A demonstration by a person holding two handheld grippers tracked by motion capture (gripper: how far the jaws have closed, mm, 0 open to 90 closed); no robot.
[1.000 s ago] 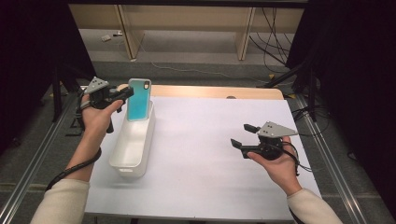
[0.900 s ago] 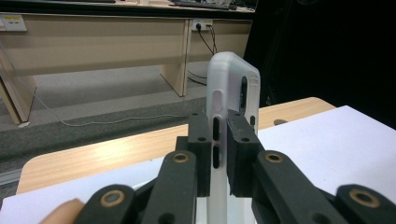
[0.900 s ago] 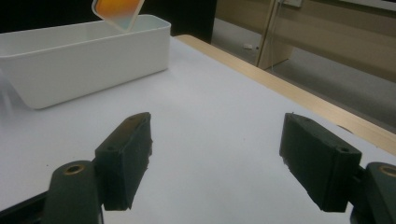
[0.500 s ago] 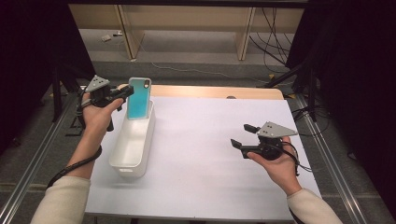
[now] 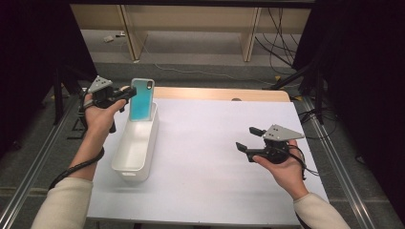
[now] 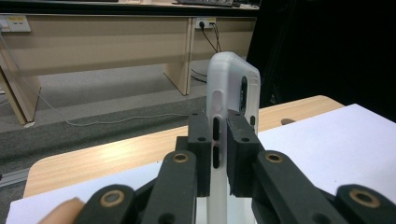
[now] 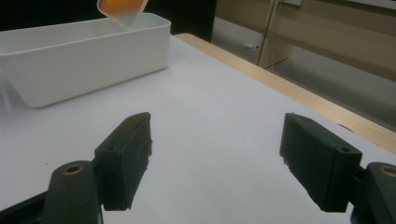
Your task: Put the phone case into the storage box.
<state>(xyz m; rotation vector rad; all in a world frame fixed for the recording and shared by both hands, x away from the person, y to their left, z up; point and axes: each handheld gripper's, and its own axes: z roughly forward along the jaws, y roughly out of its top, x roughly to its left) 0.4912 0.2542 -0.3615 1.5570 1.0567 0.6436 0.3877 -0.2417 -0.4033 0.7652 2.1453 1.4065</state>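
In the high view, a phone point(image 5: 142, 99) is held upright by the left hand-held gripper point(image 5: 125, 94) over the far end of a white bin point(image 5: 136, 148), at ten o'clock on the table point(image 5: 210, 143). The right hand-held gripper point(image 5: 248, 138) is seen at four o'clock.

In the left gripper view, the phone's point(image 6: 229, 93) edge is clamped between the pads.

In the right gripper view, the jaws are spread wide, nothing between them.

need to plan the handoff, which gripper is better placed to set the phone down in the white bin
Left. The left gripper is shut on the phone, held upright over the bin. The right gripper is open, away from it.
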